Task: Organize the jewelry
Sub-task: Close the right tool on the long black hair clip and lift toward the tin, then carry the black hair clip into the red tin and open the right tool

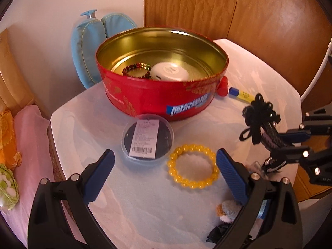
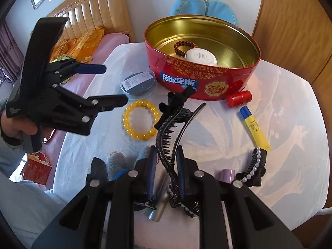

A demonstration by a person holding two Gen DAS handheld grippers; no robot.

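My right gripper [image 2: 166, 158] is shut on a black toothed hair clip with a bow [image 2: 166, 130], which it holds above the white table [image 2: 290, 124]. The left wrist view shows the same clip [image 1: 259, 122] in that gripper [image 1: 287, 143] at the right. My left gripper [image 1: 165, 151] hangs open over a yellow bead bracelet [image 1: 193, 185] and touches nothing. Behind it stands an open red tin [image 1: 157, 95] with a dark bead bracelet [image 1: 134, 68] and a white round case [image 1: 169, 71] inside. In the right wrist view the left gripper [image 2: 116, 85] is at the left of the bracelet [image 2: 143, 103].
A clear round case with a barcode label [image 1: 147, 138] lies in front of the tin. A red cylinder [image 2: 238, 98], a yellow tube [image 2: 254, 128], a pearl hair clip [image 2: 257, 166], a silver cylinder [image 2: 159, 209] and a fluffy item [image 2: 116, 161] lie on the table. A bed is at the left.
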